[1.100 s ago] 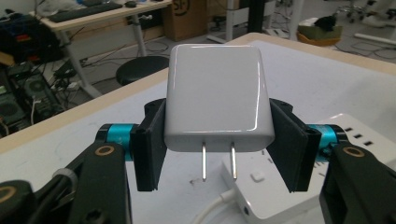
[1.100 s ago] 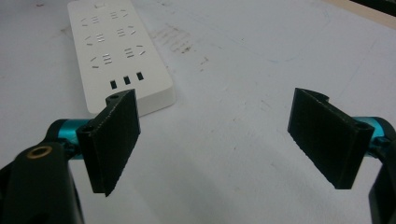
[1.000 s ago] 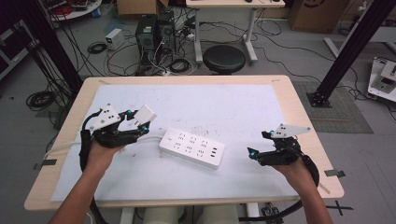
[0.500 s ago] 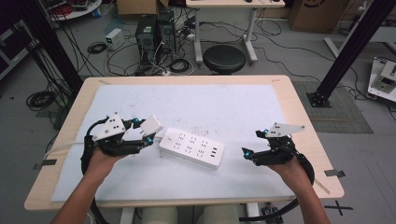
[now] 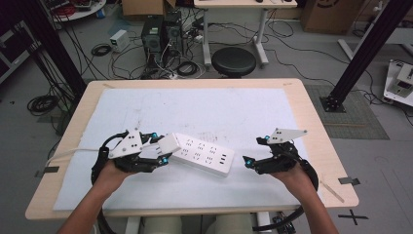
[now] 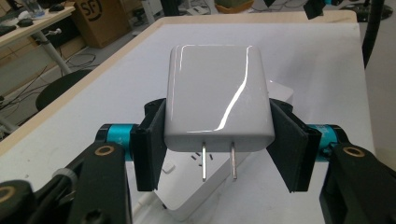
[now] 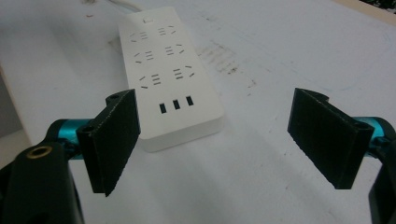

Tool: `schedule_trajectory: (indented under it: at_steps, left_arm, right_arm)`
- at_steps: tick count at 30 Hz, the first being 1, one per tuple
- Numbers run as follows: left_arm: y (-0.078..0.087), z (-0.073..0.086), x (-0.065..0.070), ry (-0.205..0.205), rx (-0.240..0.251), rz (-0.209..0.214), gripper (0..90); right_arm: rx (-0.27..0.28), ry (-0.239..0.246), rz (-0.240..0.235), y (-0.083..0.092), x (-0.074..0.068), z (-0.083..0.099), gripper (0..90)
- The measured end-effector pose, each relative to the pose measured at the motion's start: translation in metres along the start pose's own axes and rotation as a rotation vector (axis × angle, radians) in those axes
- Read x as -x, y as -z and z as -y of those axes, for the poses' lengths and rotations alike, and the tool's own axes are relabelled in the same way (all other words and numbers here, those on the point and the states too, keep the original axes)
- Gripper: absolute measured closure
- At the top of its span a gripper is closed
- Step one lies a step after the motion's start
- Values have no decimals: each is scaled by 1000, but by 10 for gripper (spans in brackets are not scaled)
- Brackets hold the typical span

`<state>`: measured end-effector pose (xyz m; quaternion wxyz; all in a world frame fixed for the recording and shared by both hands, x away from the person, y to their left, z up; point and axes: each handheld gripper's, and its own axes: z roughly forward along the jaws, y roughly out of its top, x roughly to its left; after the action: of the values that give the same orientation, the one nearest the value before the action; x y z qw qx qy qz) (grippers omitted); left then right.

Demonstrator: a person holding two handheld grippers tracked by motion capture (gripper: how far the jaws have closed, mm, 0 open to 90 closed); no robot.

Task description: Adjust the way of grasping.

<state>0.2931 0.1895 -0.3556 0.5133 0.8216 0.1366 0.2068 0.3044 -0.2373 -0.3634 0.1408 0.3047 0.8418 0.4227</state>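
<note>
Plainly, the left gripper (image 6: 217, 154) is clamped on a white plug-in charger (image 6: 217, 93), its 2 black jaws pressing the flat sides so the 2 metal prongs (image 6: 218, 161) stick out free and point down toward the white power strip (image 5: 202, 153) lying just beneath them. That side grip looks deliberate: it leaves the prong face clear and keeps the charger's body square, which an insertion into a socket would need. In the high view the charger sits over the strip's left end, close above it, though whether the prongs already touch a slot cannot be told. The strip rests flat on the white mat (image 5: 219, 107) near the table's front edge, sockets up, its cord running off to the left (3 small ports show at its near end in the right gripper view). The right gripper (image 7: 217, 140) has its jaws spread wide and holds nothing, hovering just beside the strip's right end; judging by that spot, it is probably poised to pin the strip so it does not slide under the push.
</note>
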Motion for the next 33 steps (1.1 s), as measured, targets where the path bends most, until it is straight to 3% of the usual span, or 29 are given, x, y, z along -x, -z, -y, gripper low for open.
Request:
schedule_trajectory:
  at_steps: [12, 17, 20, 24, 33]
  left_arm:
    - [-7, -1, 14, -72, 1, 73, 425]
    - [-13, -1, 19, -105, -7, 104, 425]
    - [-18, -2, 23, -128, -15, 119, 425]
    - [-21, -2, 25, -150, -26, 126, 425]
    - [-30, -2, 32, -195, -42, 138, 425]
  right_arm:
    - [1, -14, -72, -8, -8, -9, 171]
    - [-12, -2, -133, -15, -18, -13, 170]
    - [11, -42, -183, -19, -21, -16, 171]
    - [15, -46, -197, -22, -24, -17, 171]
    - [20, -112, -274, -30, -33, -22, 171]
